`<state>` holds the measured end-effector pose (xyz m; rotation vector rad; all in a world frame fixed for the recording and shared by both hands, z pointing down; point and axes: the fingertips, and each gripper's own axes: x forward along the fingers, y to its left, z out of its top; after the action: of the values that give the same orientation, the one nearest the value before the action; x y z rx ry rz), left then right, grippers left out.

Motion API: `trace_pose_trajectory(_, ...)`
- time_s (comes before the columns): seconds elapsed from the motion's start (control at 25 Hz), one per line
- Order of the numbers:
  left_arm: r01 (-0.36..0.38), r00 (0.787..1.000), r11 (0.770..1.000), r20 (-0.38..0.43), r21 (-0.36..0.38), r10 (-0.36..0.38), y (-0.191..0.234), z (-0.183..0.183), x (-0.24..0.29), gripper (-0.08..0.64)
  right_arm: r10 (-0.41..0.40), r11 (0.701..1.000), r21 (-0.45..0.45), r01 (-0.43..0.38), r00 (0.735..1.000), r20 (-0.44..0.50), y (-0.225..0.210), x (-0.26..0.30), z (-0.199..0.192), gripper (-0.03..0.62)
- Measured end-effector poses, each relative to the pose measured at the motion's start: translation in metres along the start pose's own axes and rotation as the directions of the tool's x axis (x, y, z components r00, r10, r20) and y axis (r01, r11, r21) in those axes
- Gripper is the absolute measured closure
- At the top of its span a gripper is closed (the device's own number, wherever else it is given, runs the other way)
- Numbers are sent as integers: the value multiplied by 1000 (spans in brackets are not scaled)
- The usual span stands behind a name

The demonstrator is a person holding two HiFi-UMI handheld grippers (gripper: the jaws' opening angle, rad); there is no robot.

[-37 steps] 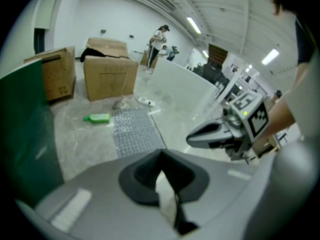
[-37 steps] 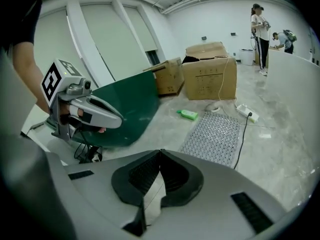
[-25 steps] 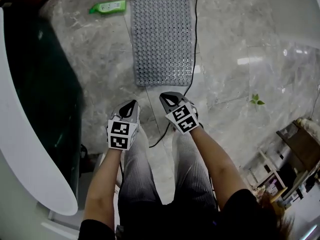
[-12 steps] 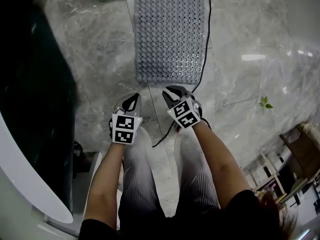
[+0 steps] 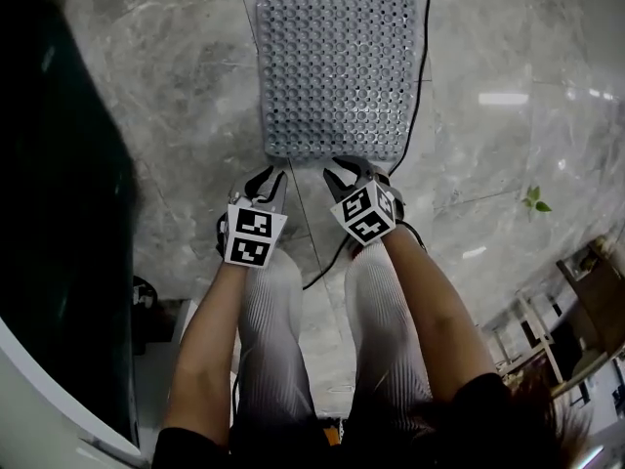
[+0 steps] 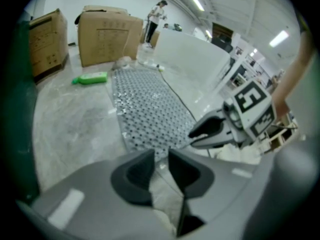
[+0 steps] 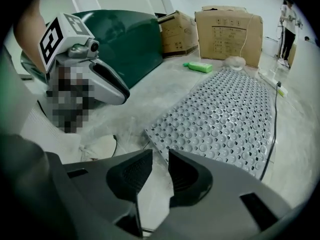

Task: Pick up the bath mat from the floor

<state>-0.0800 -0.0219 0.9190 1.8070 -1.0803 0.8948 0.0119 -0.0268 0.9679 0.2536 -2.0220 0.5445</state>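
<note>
The grey bath mat [image 5: 337, 57], studded and perforated, lies flat on the marble floor. Its near edge is just ahead of both grippers. My left gripper [image 5: 270, 176] hovers at the mat's near left corner, and its jaws are opening with only floor showing between them. The right gripper [image 5: 345, 170] is at the near edge beside it; its jaws are opening too, with nothing between them. In the left gripper view the mat [image 6: 150, 109] stretches away beyond the fingertips [image 6: 145, 156]. In the right gripper view the mat's corner [image 7: 160, 134] sits just past the gripper [image 7: 160, 166].
A black cable [image 5: 418, 96] runs along the mat's right side and curls back past the person's legs. A green bottle [image 6: 90, 78] lies left of the mat's far end. Cardboard boxes [image 6: 107, 34] stand behind it. A large dark green tub [image 7: 130, 39] is on the left.
Both grippers have moved forward from above the knees to the mat's near edge. Their jaws, shut a second ago, now stand parted.
</note>
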Motion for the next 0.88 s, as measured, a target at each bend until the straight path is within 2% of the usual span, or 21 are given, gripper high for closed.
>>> trace_pose_trajectory(0.4,42,993,982,-119,186,-20,11,-33,62,413,8,996,-89,-11,999,-35,-9,41,-27,482)
trace_pose_trajectory(0.64,102,979,941,-199,322,-38,13,-50,92,378,-6,986,-164,-5,998,-68,-20,53,-48,476)
trace_pose_trajectory(0.88,130,971,900,-238,417,-30,11,-63,108,354,-37,978,-207,14,994,-105,-35,56,-72,471)
